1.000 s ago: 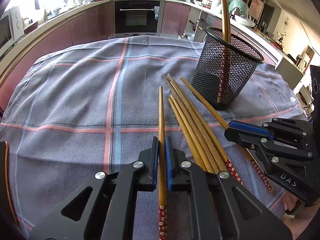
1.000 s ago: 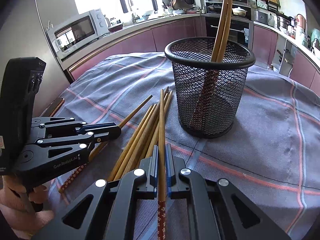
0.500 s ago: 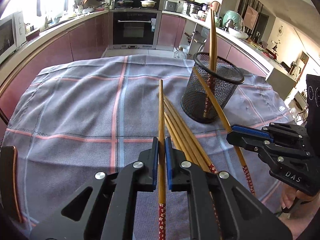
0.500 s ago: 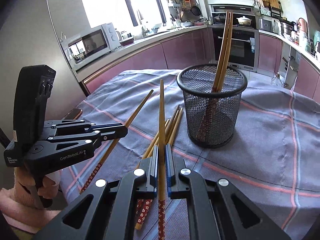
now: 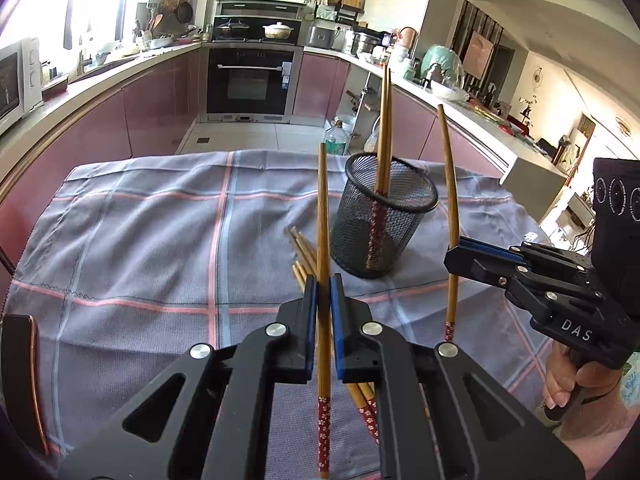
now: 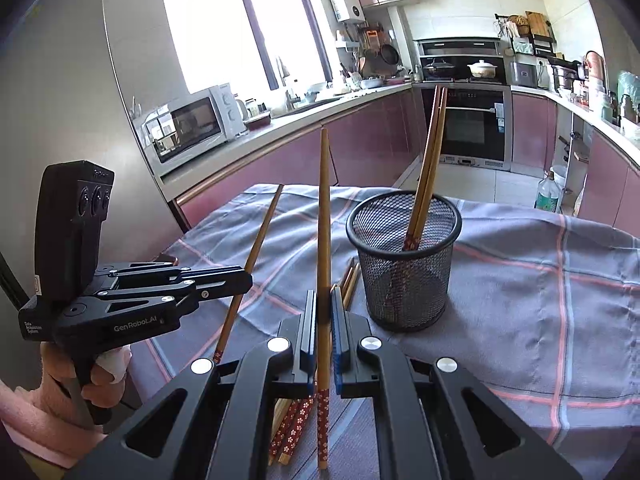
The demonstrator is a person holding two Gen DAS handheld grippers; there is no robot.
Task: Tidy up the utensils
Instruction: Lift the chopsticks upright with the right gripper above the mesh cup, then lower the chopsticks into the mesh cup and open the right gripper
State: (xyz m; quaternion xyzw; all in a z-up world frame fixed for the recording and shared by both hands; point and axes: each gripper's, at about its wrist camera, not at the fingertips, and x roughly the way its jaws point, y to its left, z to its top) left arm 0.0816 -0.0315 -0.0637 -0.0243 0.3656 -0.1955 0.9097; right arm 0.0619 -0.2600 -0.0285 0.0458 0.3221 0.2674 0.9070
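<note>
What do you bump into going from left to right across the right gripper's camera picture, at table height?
Left gripper pinching a wooden chopstick with a red flowered end → right gripper's upright wooden chopstick → black wire mesh cup holding two chopsticks → grey checked tablecloth.

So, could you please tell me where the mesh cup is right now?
The mesh cup stands upright on the checked cloth, right of centre in the left wrist view, just behind the loose chopsticks, with two chopsticks inside.
</note>
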